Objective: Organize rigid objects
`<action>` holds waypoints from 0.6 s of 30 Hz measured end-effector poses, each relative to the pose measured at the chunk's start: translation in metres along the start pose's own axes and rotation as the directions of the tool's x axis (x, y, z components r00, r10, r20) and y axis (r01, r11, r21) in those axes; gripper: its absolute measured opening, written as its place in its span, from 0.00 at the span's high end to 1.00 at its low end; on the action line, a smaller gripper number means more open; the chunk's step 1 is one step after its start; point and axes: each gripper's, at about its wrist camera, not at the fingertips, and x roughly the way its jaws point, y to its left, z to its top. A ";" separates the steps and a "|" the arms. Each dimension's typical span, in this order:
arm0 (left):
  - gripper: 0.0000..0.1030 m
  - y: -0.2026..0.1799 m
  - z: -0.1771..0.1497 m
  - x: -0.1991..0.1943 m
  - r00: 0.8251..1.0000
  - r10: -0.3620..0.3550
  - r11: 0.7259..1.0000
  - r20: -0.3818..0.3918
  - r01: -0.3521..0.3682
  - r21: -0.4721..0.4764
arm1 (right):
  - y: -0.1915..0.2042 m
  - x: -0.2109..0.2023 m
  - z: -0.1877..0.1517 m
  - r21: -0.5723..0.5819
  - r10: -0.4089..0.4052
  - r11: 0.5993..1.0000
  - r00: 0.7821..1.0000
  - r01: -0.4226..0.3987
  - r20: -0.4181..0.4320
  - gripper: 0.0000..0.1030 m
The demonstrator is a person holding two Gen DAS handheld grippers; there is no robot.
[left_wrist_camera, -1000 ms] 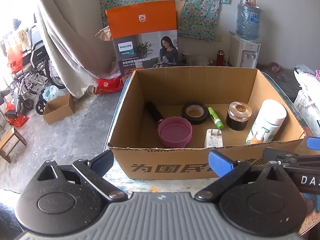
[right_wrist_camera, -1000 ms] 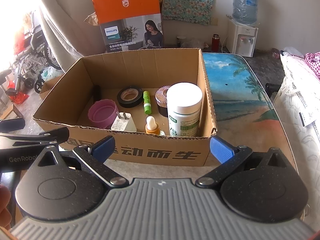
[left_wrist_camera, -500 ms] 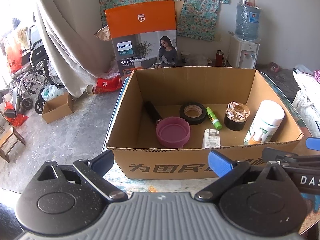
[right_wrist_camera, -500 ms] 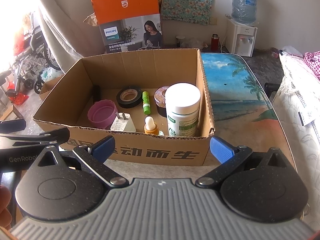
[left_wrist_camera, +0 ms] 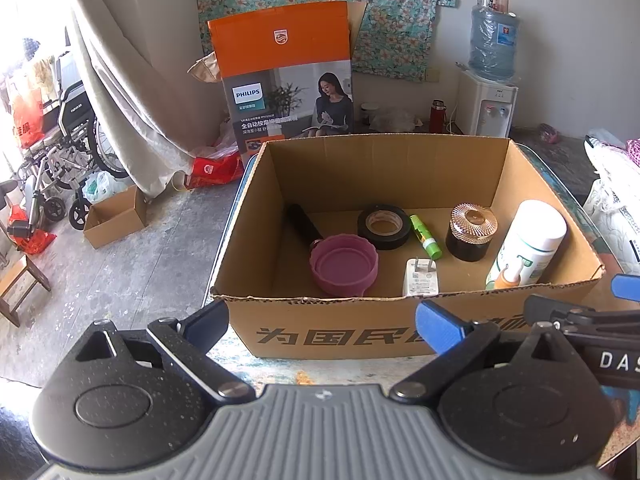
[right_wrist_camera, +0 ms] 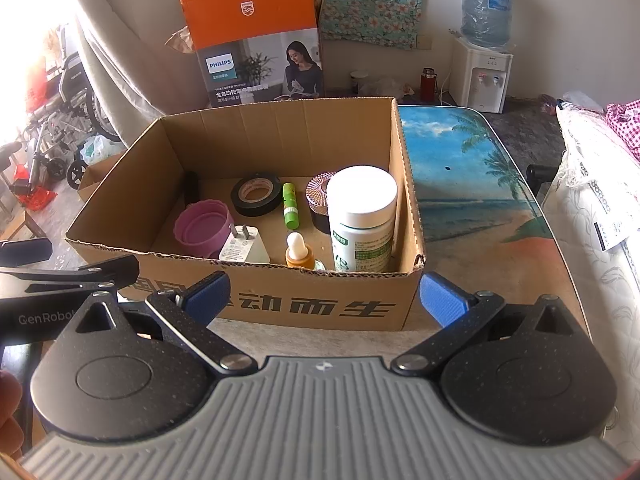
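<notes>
An open cardboard box (left_wrist_camera: 400, 168) (right_wrist_camera: 280, 128) stands on the table. Inside lie a pink cup (left_wrist_camera: 344, 264) (right_wrist_camera: 204, 228), a black tape roll (left_wrist_camera: 384, 226) (right_wrist_camera: 256, 194), a green glue stick (left_wrist_camera: 426, 236) (right_wrist_camera: 290, 204), a white plug (left_wrist_camera: 420, 278) (right_wrist_camera: 244, 248), a dark jar with a copper lid (left_wrist_camera: 472, 232) (right_wrist_camera: 318, 200), a white bottle (left_wrist_camera: 528, 244) (right_wrist_camera: 362, 216), an orange dropper bottle (right_wrist_camera: 298, 254) and a black tube (left_wrist_camera: 302, 224). My left gripper (left_wrist_camera: 322, 322) and right gripper (right_wrist_camera: 324, 300) hover open and empty before the box's front wall.
The table (right_wrist_camera: 472, 184) has a beach picture on its top, free to the right of the box. An orange Philips carton (left_wrist_camera: 288, 76) stands behind it. A wheelchair (left_wrist_camera: 60, 152) and small box (left_wrist_camera: 114, 216) sit on the floor at left. A water dispenser (right_wrist_camera: 484, 76) stands at the back.
Both grippers have drawn back slightly from the box; the box contents have not moved.
</notes>
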 end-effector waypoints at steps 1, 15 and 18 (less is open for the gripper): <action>0.02 0.000 0.000 0.000 1.000 0.000 1.000 0.000 0.000 0.000 | 0.000 0.000 0.000 0.000 0.000 1.000 1.000 0.000 0.000 0.01; 0.02 0.000 0.000 0.000 1.000 -0.003 1.000 -0.002 0.003 0.001 | -0.001 -0.002 -0.001 0.002 -0.003 1.000 1.000 0.003 -0.002 0.01; 0.02 -0.001 0.001 0.001 1.000 -0.005 1.000 -0.002 0.005 0.003 | -0.002 -0.003 -0.001 0.003 -0.005 1.000 1.000 0.005 -0.001 0.01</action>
